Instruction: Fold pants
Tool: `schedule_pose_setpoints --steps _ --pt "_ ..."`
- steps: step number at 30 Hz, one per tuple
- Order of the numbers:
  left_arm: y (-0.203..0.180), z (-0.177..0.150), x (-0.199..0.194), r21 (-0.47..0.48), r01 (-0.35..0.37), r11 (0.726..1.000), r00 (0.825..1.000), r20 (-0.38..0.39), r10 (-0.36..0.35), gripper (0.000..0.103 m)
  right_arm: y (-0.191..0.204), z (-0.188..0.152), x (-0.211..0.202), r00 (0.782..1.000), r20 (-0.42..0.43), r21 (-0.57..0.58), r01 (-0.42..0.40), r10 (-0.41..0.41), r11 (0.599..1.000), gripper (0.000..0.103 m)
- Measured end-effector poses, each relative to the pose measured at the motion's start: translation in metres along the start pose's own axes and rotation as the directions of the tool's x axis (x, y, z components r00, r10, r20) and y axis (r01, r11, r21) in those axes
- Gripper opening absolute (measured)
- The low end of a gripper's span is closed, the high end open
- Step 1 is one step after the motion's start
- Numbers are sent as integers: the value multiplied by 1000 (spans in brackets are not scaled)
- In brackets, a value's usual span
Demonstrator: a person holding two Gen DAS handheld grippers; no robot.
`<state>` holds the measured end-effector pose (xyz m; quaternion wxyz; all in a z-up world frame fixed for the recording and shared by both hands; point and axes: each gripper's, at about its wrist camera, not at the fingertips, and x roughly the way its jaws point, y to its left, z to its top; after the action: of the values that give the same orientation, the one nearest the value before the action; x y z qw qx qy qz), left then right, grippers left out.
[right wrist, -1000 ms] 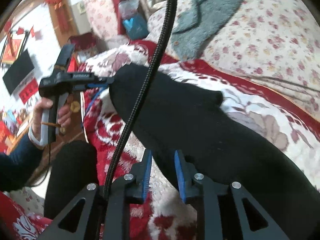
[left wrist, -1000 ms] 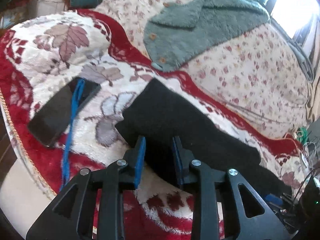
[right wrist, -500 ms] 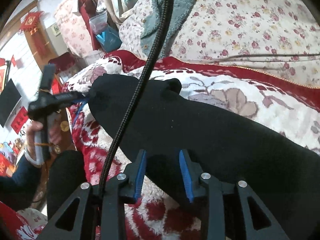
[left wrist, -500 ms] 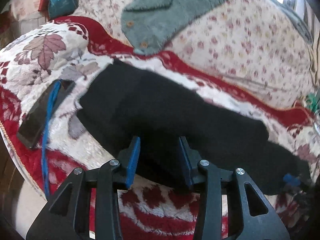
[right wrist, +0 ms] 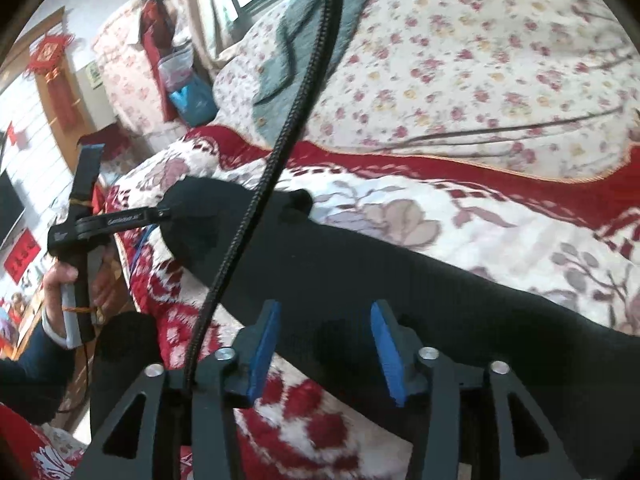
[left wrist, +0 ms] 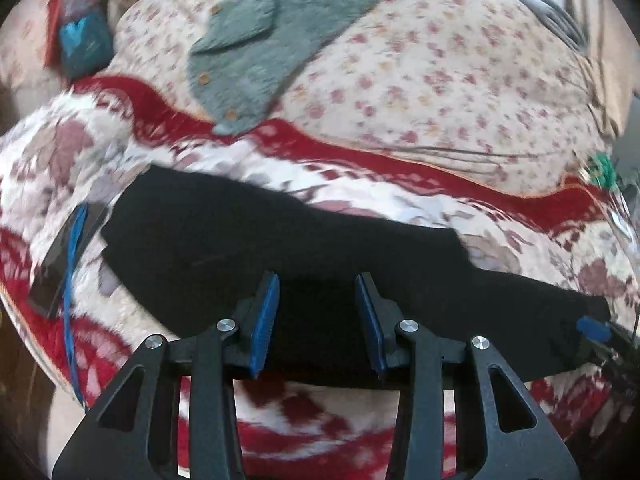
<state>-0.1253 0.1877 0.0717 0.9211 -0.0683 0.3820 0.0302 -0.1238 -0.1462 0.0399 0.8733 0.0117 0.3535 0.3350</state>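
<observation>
The black pants [left wrist: 280, 248] lie flat in a long strip on the red and white floral blanket [left wrist: 360, 432]. My left gripper [left wrist: 318, 316] is open, its blue pads over the pants' near edge, holding nothing. In the right wrist view the pants [right wrist: 360, 264] stretch from upper left to lower right. My right gripper [right wrist: 324, 340] is open over their near edge, empty. The left gripper [right wrist: 120, 220] shows there at the pants' far end. The right gripper's blue tip [left wrist: 592, 328] shows at the pants' right end.
A grey fleece garment [left wrist: 272, 40] lies on the floral quilt [left wrist: 440, 80] behind. A dark flat object with a blue cord [left wrist: 64, 256] lies left of the pants. A braided black cable [right wrist: 288, 140] hangs across the right wrist view. The bed edge is near.
Both grippers opened wider. The left gripper moved right along the pants, so more of the strip shows. The right gripper drew back a little.
</observation>
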Motion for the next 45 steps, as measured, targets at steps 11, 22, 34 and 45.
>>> schedule_pose_setpoints --steps 11,22,34,45 --pt "-95 1 15 132 166 977 986 -57 -160 38 -48 -23 -49 992 15 112 123 -125 986 52" --pt "-163 -8 38 178 333 926 933 -202 -297 43 -84 -56 -86 975 -57 228 224 -216 948 57" --pt "-248 2 72 265 487 832 854 -345 -390 43 -126 -90 -101 980 -134 500 196 -148 843 66" --pt "-334 12 111 351 699 623 694 -542 -474 43 -150 -86 -99 988 9 609 116 -153 785 66"
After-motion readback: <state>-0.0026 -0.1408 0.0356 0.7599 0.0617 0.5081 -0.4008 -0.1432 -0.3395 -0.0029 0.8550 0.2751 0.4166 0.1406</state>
